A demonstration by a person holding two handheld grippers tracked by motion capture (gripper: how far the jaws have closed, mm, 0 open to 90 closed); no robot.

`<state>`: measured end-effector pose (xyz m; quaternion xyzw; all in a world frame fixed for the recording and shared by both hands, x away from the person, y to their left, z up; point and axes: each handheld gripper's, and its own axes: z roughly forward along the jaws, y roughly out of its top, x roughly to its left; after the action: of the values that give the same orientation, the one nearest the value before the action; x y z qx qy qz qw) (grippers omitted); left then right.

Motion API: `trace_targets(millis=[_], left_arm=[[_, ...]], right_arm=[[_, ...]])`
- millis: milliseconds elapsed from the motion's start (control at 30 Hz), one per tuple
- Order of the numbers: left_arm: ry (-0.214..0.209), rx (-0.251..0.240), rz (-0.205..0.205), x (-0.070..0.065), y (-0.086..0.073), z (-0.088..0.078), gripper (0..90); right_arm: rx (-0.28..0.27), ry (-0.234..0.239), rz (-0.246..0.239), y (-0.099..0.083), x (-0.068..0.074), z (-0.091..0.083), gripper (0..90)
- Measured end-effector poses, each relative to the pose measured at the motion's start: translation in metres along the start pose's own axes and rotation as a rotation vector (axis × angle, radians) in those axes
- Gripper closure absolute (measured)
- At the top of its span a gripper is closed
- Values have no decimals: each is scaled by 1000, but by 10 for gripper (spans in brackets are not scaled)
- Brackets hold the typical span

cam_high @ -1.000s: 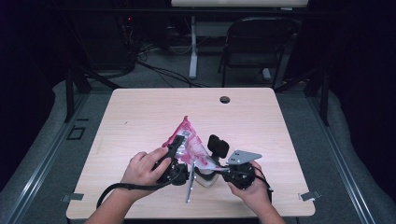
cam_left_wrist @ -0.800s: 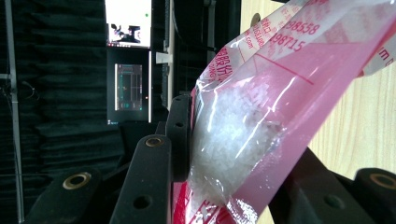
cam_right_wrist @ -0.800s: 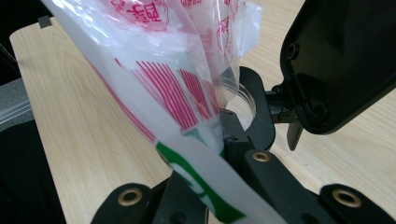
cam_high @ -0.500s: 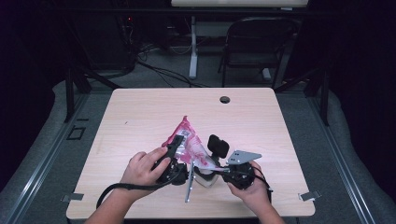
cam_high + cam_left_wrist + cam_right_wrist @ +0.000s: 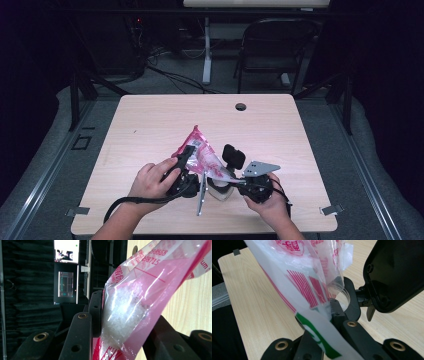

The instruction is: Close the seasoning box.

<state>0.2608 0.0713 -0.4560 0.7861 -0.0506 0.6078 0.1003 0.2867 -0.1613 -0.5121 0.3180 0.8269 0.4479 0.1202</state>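
- Seemingly nothing has shifted in the last second — left gripper (image 5: pixel 186 154) fingers pinch the pink bag (image 5: pixel 200 152) of white granules.
- Right gripper (image 5: pixel 234 179) fingers grip its lower end above the worktop (image 5: pixel 150 120) — a steady hold.

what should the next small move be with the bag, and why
Probably tip the pink bag a little further toward the clear cup. The left gripper is shut on the bag, white granules bunched at its jaws. The right gripper pinches the bag's lower end near the cup rim, so a small tilt should feed them down.

L hand-held gripper (image 5: pixel 125 335) | jaws clamp pink bag (image 5: pixel 150 295) w/ white granules (image 5: pixel 122 315) | table (image 5: pixel 192 307) beyond
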Motion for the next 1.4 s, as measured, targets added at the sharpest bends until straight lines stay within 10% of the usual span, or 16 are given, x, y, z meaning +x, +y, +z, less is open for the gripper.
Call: trace_targets(millis=[1400], left_arm=[[-92, 18, -146, -18, -21, 9, 707]], right_arm=[[-25, -33, -13, 3, 2, -5, 900]])
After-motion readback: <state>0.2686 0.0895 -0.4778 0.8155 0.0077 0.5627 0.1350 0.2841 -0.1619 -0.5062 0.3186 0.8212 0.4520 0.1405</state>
